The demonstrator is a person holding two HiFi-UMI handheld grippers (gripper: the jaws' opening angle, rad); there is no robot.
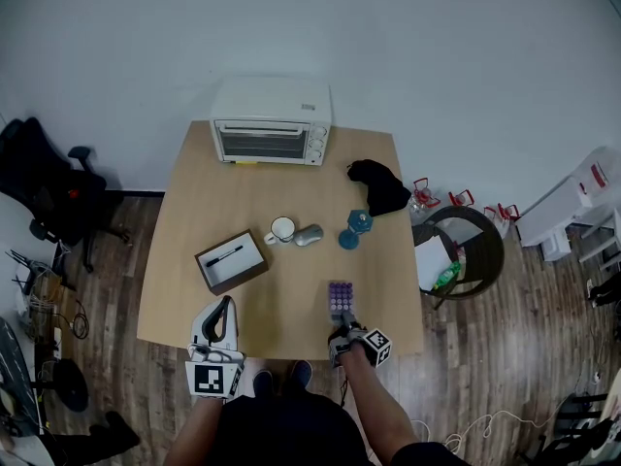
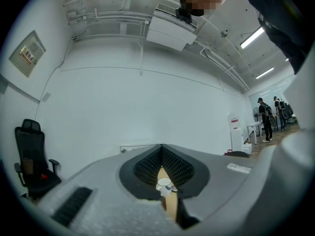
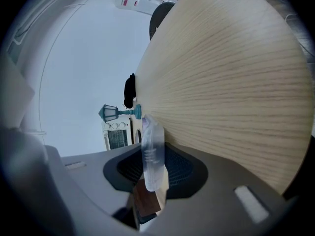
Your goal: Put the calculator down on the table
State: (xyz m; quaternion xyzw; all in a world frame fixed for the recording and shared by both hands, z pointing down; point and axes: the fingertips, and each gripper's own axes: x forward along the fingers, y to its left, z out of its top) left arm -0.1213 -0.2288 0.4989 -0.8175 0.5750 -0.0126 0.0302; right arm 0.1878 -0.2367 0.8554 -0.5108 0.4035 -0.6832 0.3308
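Bench (image 1: 281, 309) – bare wood along near edge, good landing strip. Oven (image 1: 272, 121) far back at 12 o'clock, well clear. My left tool (image 1: 226, 304) at 7 o'clock, level, pressed together, nothing in it – parked out of way. My right tool (image 1: 341, 318) at 5 o'clock pinches calculator (image 1: 340, 297) by near end, nose tipped down, so far end should meet wood first. Whether it touches yet, can't tell.

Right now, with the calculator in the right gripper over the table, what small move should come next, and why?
Probably lower the right gripper slightly. Its jaws are clamped on the calculator, which lies roughly parallel to the table near its front edge; contact isn't clear, so opening now might drop it.
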